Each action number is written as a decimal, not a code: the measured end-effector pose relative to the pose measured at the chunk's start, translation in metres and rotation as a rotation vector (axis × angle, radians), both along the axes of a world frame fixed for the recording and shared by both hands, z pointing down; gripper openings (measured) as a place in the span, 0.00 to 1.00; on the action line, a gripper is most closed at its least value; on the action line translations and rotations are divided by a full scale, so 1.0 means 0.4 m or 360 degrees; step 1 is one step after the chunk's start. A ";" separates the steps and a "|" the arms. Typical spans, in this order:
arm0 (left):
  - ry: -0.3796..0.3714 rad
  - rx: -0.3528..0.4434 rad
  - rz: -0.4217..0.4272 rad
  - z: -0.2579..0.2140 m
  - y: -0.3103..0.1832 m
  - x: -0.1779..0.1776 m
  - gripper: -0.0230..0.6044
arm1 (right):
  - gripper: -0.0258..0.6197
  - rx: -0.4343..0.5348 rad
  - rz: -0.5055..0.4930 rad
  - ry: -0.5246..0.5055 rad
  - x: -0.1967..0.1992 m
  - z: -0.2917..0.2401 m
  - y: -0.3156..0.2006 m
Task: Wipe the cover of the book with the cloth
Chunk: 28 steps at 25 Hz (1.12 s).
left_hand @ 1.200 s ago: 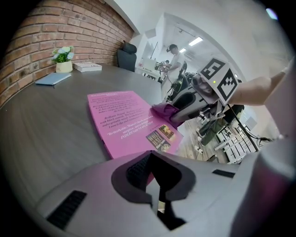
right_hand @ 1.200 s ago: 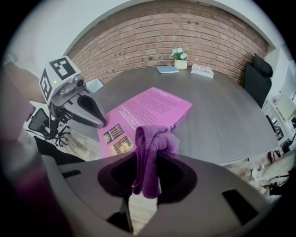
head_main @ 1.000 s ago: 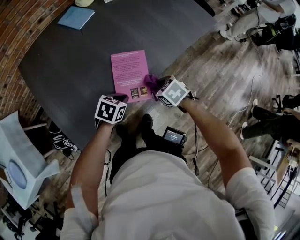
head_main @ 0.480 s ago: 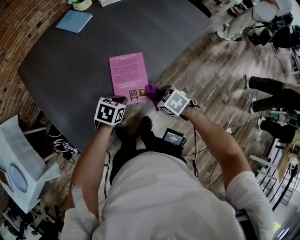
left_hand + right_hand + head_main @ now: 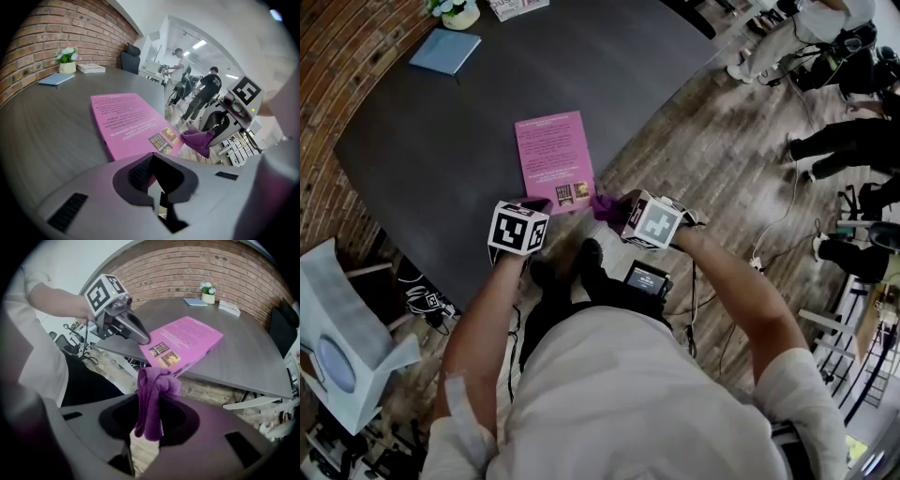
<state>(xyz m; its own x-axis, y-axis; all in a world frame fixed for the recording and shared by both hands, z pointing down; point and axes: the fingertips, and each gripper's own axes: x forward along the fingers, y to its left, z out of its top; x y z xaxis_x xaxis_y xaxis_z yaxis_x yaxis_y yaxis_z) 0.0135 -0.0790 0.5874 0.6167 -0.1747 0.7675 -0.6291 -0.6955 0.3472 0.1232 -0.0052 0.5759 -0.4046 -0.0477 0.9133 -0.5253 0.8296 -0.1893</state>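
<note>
A pink book (image 5: 553, 161) lies flat on the dark table (image 5: 422, 169), its near end close to the table's front edge. My left gripper (image 5: 536, 202) is shut with nothing in it; its tip rests at the book's near left corner (image 5: 146, 339). My right gripper (image 5: 614, 208) is shut on a purple cloth (image 5: 152, 399). The cloth (image 5: 604, 206) hangs bunched just off the book's near right corner, over the floor past the table edge. In the left gripper view the book (image 5: 129, 123) fills the middle, with the cloth (image 5: 199, 140) to its right.
A blue notebook (image 5: 445, 51), a small potted plant (image 5: 455, 11) and a stack of books (image 5: 517, 6) sit at the table's far side by the brick wall. People (image 5: 844, 141) stand on the wood floor to the right. A white chair (image 5: 342, 328) is at the left.
The right gripper has drawn the cloth back from the book's right edge to just off its near right corner. The left gripper has stayed at the near left corner.
</note>
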 end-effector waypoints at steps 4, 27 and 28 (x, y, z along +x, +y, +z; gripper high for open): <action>0.0010 0.0000 -0.0007 0.001 0.001 -0.002 0.05 | 0.22 -0.0024 -0.0147 -0.0019 -0.017 -0.020 0.041; 0.0003 -0.0005 -0.0062 -0.009 0.028 -0.042 0.05 | 0.22 0.0572 -0.0323 0.0379 -0.034 -0.078 -0.368; 0.0005 -0.0014 -0.0065 -0.008 0.029 -0.042 0.05 | 0.22 0.0590 -0.0338 0.0400 -0.039 -0.074 -0.387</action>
<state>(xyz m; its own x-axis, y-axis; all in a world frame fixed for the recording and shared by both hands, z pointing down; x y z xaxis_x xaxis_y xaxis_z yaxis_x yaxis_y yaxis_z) -0.0031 -0.0675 0.5843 0.6117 -0.1934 0.7671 -0.6559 -0.6661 0.3551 0.1077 -0.1598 0.5464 -0.2100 -0.3281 0.9210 -0.3287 0.9109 0.2495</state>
